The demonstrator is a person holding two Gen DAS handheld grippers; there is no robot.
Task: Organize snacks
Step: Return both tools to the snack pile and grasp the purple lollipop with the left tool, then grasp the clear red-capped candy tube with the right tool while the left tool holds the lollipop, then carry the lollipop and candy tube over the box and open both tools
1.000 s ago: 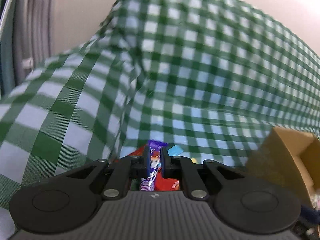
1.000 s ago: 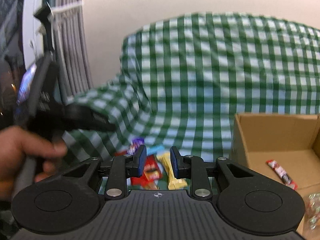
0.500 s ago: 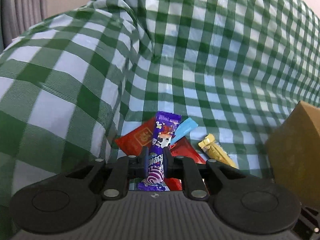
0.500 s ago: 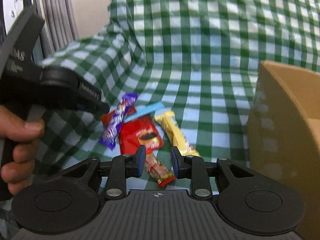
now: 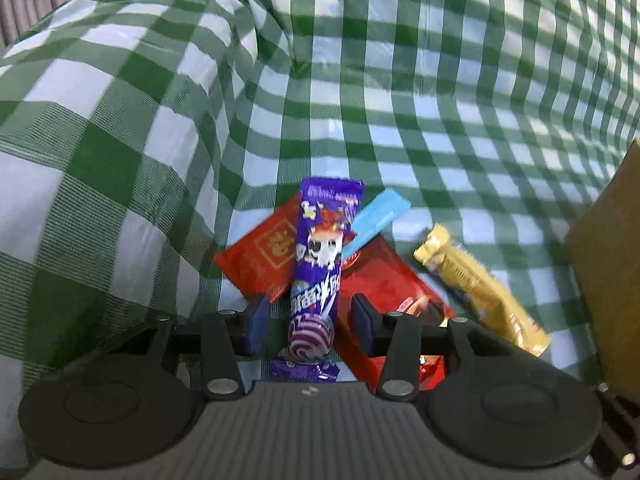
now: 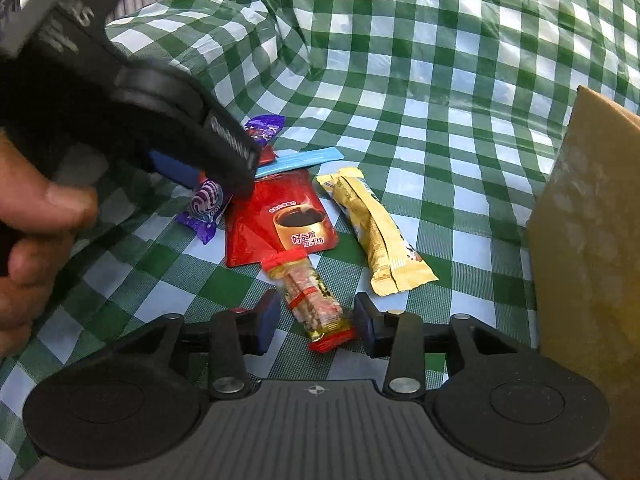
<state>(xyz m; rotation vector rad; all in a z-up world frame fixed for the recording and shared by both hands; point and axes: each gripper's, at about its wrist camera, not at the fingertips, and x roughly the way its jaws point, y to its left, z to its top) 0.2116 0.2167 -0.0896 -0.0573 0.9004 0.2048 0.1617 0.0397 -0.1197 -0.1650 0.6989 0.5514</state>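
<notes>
Box: the cardboard box (image 6: 592,216) stands at my right edge; its inside is hidden.
Left fingers (image 5: 308,322): spread apart, straddling the purple candy (image 5: 320,264).
Right fingers (image 6: 314,322): spread, around the clear snack stick (image 6: 312,296).
Nearby: red coffee packet (image 6: 276,220), yellow bar (image 6: 376,232), perhaps a blue stick (image 6: 298,158), all on the checked cloth (image 6: 420,80).

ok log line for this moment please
left gripper: open, straddling purple candy | right gripper: open, straddling clear snack stick | cardboard box: right
</notes>
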